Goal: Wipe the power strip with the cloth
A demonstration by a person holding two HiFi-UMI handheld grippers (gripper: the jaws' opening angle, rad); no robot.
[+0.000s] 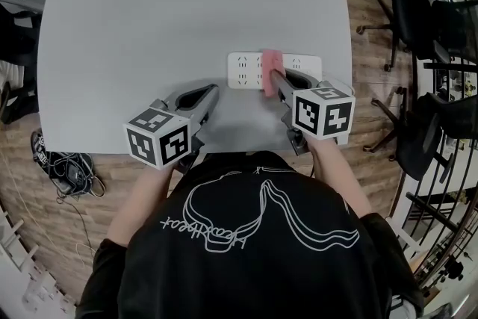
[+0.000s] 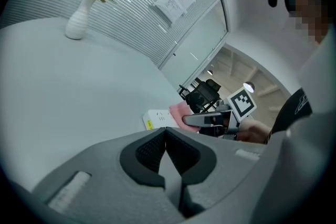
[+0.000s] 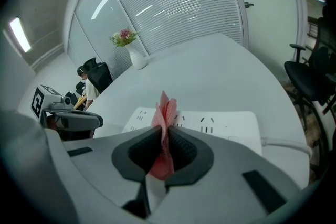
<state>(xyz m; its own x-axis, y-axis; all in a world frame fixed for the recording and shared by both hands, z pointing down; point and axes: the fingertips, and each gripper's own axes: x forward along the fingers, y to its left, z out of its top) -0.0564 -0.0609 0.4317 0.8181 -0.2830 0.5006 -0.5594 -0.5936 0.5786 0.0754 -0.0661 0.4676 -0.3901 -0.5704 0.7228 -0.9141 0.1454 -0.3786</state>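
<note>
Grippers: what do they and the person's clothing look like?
The left gripper and right gripper are grey moulded plastic with black ribbed pads; each carries a white cube with black square markers. The person wears a black short-sleeved shirt with white line art.

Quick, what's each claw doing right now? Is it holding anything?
Left gripper: closed, nothing between its jaws.
Right gripper: closed on the pink cloth, over the power strip.

Probably office meeting room: large grey table, swivel chairs, blind-covered glass partition, posted notice.
</note>
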